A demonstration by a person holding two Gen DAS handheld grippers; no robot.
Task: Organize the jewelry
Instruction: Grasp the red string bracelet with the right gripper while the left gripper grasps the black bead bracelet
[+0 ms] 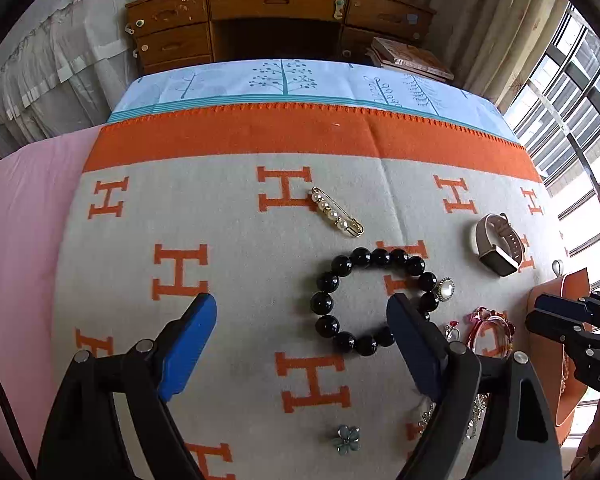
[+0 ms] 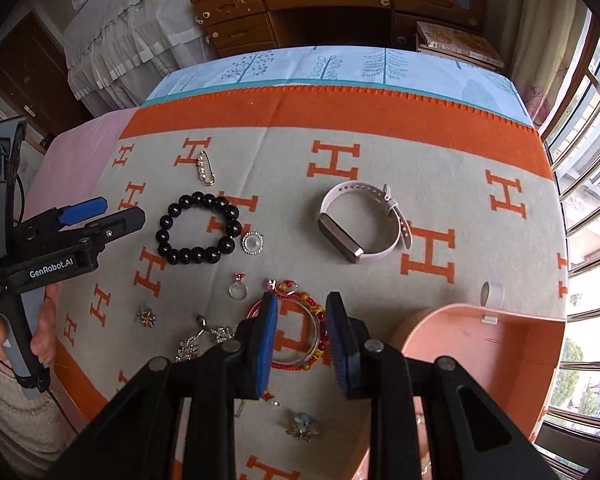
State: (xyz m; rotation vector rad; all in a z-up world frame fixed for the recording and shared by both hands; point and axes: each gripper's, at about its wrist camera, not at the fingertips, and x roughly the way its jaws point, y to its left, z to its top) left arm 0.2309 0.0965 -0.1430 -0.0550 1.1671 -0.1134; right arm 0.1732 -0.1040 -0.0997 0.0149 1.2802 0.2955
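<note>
Right gripper (image 2: 302, 344) parted, empty, above red beaded bangle (image 2: 300, 330) near blanket (image 2: 380, 152) front edge; stiff, light hoop, pinch rim. Left gripper (image 1: 300, 344) spread wide, empty.

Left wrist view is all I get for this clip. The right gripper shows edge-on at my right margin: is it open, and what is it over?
Observer: It is open. In the right wrist view the right gripper has one finger on each side of a red beaded bangle and holds nothing.
Operator: Beside it I see only an orange-pink sliver. What is that?
Observer: That is a pink box. It is open and sits just right of the right gripper, with a white loop tab on its far rim.
Operator: Is anything lying where I cannot see it?
Observer: Yes. A small blue flower-like piece lies nearer the camera than the bangle.
</note>
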